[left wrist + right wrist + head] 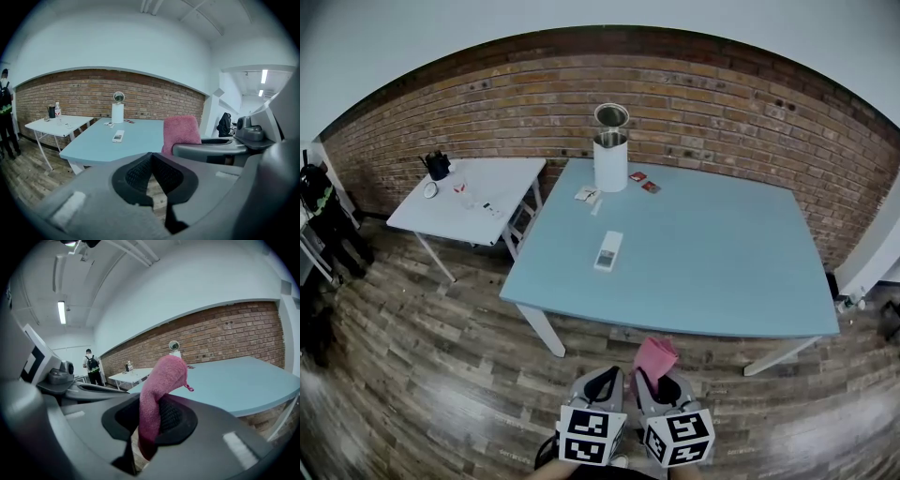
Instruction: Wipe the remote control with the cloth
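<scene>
Right tongs (pixel 149 420) pinch the cloth (pixel 162 378) by one fold (most of it flops loose), so it may slip out mid-wipe. Left tongs (pixel 151 157) are pressed together, empty. The remote (pixel 608 250) lies unheld toward the worktop's (pixel 731 272) left edge and could skid off.

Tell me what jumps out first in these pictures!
The bright pink cloth, pinched in the right gripper, sticks up close to the camera. Then comes the big light-blue table, with a white remote control lying left of its middle and a tall white canister at its far edge.
</scene>
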